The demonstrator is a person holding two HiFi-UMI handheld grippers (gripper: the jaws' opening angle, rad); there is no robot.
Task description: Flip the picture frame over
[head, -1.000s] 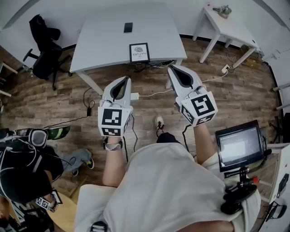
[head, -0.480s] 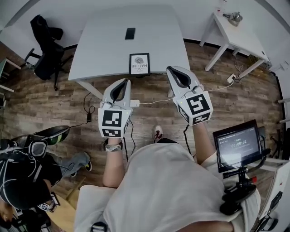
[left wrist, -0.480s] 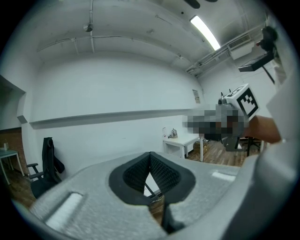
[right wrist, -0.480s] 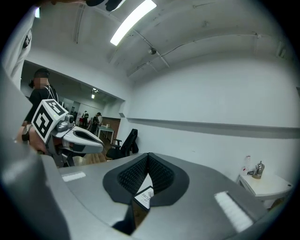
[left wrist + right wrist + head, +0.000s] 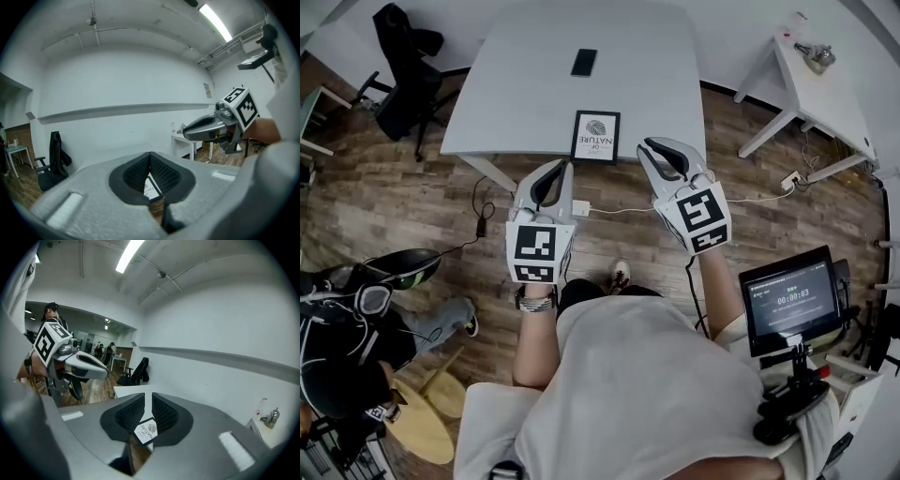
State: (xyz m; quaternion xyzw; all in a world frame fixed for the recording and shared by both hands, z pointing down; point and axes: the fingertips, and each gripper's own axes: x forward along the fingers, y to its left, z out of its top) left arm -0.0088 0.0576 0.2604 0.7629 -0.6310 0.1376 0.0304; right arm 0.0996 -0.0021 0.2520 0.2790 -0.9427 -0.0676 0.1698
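Item: black-rimmed rectangular picture frame with a white printed sheet (image 5: 595, 137), lying flat and print side up at the middle of the near edge of the pale grey rectangular table (image 5: 516, 94), its lower rim right at that edge. Also on the table: a black rectangular phone (image 5: 584, 62), flat, toward the far edge and well apart from the frame. Left gripper (image 5: 565, 168), grey and white with a marker cube: held in the air by the near edge of the table, left of the frame and not touching it; jaws closed, tips meeting, nothing between them. Right gripper (image 5: 645, 148), same make: held in the air at the near edge, just right of the frame and apart from it; its jaws have just been opening and stand a narrow slit apart with nothing between them, the frame showing beyond the gap. Surroundings: wood-plank floor (image 5: 384, 197); black office chair (image 5: 403, 56) off the table's far left corner; white side table (image 5: 825, 94) to the right; small dark monitor (image 5: 789, 302) by the person's right arm.
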